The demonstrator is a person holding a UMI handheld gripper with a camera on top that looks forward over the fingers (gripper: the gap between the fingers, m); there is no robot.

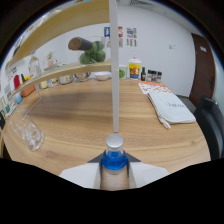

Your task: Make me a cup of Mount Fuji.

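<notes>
The hand-held gripper (114, 167) is pinching a small bottle with a blue label and a silver-grey cap (114, 157), both white fingers (82, 175) pressed against its sides, so the bottle is carried upright just above the near edge of the round wooden surface (85, 117). Off to one side of the fingers, well apart from the bottle, a clear drinking glass (28, 132) stands on the wood and looks empty, though its transparency makes that hard to confirm. A thin white pole (114, 75) rises beyond the bottle, a folded white cloth (172, 107) lies on the other side, and shelves (60, 70) behind hold jars and green fruit. Judging from this, the drink is barely begun: an ingredient is in hand, but pouring and building the cup remain.
</notes>
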